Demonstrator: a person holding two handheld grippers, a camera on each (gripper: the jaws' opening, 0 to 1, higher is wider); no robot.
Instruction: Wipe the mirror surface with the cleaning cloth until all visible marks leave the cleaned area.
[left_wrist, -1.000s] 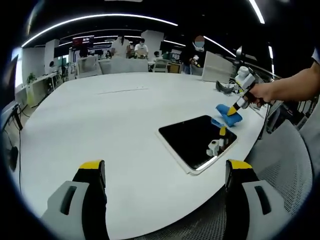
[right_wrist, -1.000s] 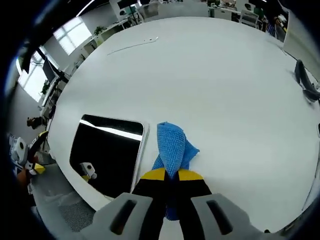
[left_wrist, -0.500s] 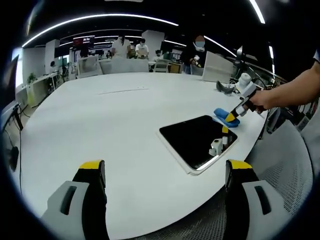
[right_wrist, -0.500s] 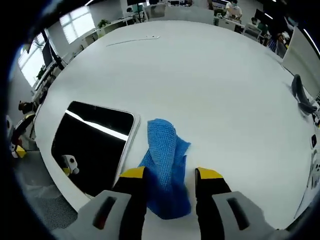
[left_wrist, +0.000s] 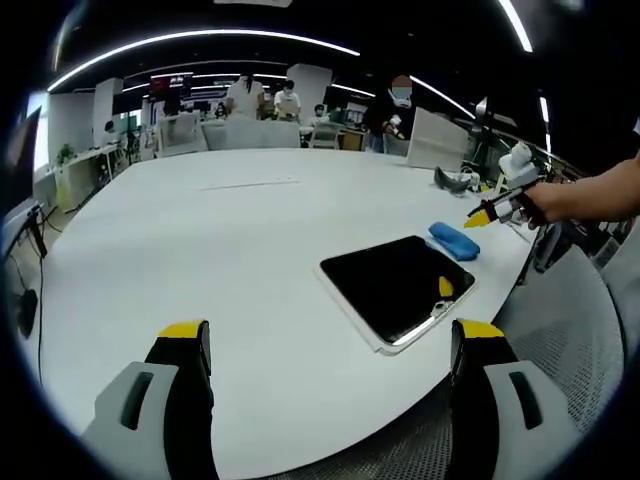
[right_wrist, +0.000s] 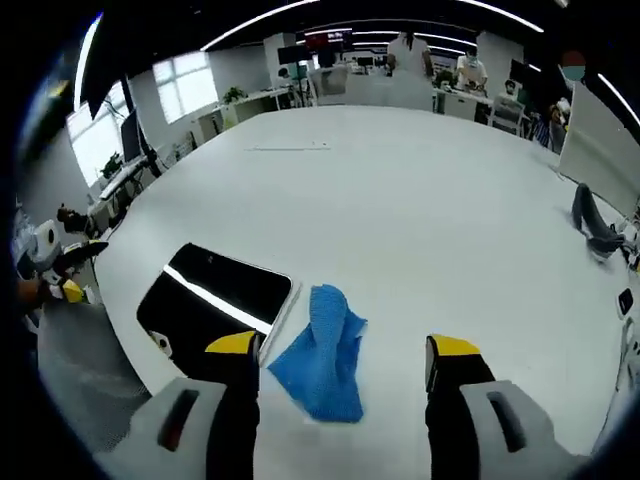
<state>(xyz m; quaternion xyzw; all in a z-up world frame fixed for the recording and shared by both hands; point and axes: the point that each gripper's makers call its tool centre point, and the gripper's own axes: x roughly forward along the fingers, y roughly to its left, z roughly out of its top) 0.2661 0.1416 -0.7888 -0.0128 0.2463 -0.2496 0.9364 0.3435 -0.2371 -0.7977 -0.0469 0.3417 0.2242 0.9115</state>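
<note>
The dark mirror (left_wrist: 395, 285) lies flat in its white frame near the table's front edge. In the right gripper view the mirror (right_wrist: 215, 300) sits at lower left. The blue cleaning cloth (left_wrist: 455, 240) lies crumpled on the white table just beyond the mirror's far corner. My right gripper (left_wrist: 490, 212), held by a hand, hovers above and right of the cloth. In its own view the right gripper (right_wrist: 345, 345) is open, with the cloth (right_wrist: 325, 350) lying loose on the table between and ahead of its jaws. My left gripper (left_wrist: 330, 330) is open over the table's near edge, holding nothing.
The big round white table (left_wrist: 200, 230) stretches far back. A black object (right_wrist: 590, 225) lies near its right edge, and a thin white strip (right_wrist: 290, 147) lies far off. A grey mesh chair (left_wrist: 570, 330) stands beside the table. People sit at desks in the background.
My right gripper opened and let go of the cloth, then drew back and up. The cloth now lies loose on the table beside the mirror. The left gripper stayed put.
</note>
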